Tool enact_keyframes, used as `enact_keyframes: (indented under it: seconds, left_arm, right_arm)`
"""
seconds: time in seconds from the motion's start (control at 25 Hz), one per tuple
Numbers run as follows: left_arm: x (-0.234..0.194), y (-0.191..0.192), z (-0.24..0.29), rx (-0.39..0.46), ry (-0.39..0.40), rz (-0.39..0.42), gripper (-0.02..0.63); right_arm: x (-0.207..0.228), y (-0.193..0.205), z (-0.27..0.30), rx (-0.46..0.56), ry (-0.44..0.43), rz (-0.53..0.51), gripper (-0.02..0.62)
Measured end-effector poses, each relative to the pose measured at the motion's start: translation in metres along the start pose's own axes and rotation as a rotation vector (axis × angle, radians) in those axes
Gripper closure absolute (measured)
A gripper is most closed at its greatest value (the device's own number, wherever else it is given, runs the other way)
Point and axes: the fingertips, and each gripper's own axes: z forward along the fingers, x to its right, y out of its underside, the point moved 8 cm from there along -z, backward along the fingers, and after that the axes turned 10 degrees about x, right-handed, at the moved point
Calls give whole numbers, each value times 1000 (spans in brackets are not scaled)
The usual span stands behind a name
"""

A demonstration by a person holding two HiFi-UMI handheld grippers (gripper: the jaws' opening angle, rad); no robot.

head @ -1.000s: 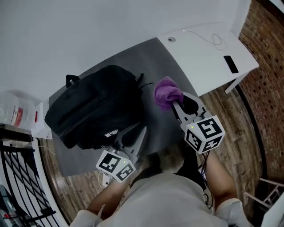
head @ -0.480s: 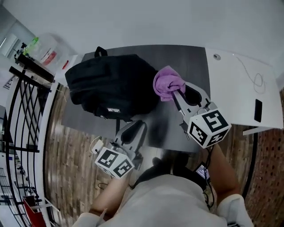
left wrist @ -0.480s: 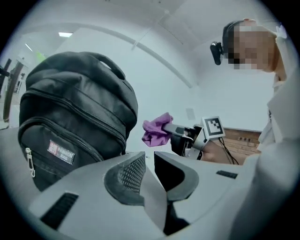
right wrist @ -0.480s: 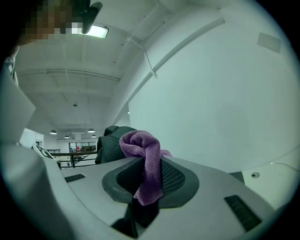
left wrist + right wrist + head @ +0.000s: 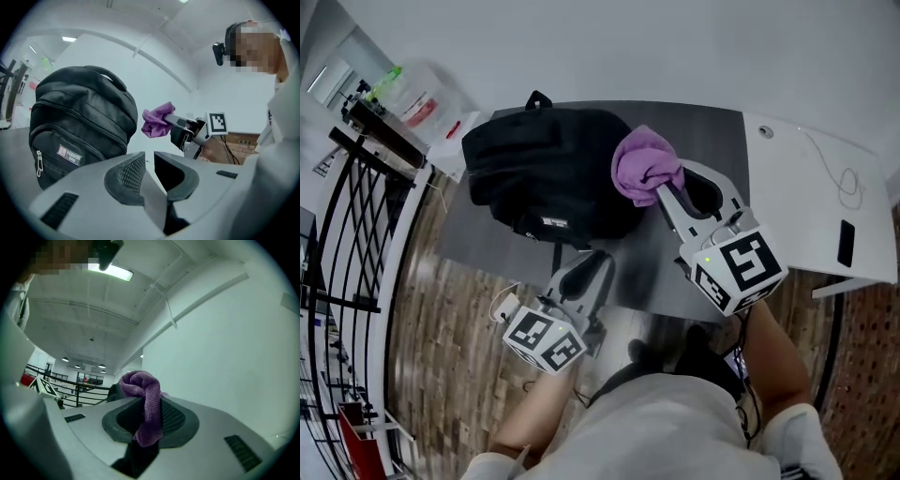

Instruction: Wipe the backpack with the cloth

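Backpack [image 5: 548,183] sits on the grey table [image 5: 698,131], black, label facing the near side. Right gripper [image 5: 661,192] has its jaws clamped on the purple cloth [image 5: 642,167], which bunches out past the tips and hangs in the air just right of the backpack. From the left gripper view there's a clear gap between cloth and backpack. Left gripper [image 5: 589,262] hovers at the table's near edge, aimed at the backpack, jaws a narrow slit apart, nothing between them
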Motion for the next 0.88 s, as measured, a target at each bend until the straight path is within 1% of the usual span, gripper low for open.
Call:
enact_keyframes:
  seconds: [0.12, 0.2, 0.36, 0.52, 0.56, 0.6, 0.64, 0.68, 0.72, 0.88]
  left_arm:
    - [6, 1, -1, 18, -29, 7, 565]
    - [9, 1, 1, 40, -70, 17, 565]
    - [24, 4, 7, 67, -173, 17, 565]
    - [44, 5, 12, 92, -258, 38, 565]
    - [48, 6, 14, 98, -279, 42, 565]
    - [51, 7, 15, 103, -301, 43, 565]
    - [54, 8, 17, 107, -322, 41, 565]
    - [57, 10, 18, 110, -340, 37, 565]
    - [59, 12, 19, 109, -351, 35, 565]
    - [64, 16, 20, 92, -354, 33, 565]
  right_arm:
    - [-12, -14, 6, 55, -114, -53, 512]
    - [-12, -7, 17, 51, -180, -97, 512]
    - [-6, 21, 42, 1, -264, -232, 512]
    - [-8, 25, 51, 38, -316, -342, 512]
    - [-8, 25, 52, 53, -330, -364, 506]
    - [-8, 25, 52, 66, -345, -374, 485]
    - [-7, 26, 54, 77, -359, -374, 430]
    - [-5, 28, 57, 83, -374, -363, 337]
    - [-3, 30, 61, 84, -392, -342, 305]
    - [-5, 42, 72, 34, -459, -195, 299]
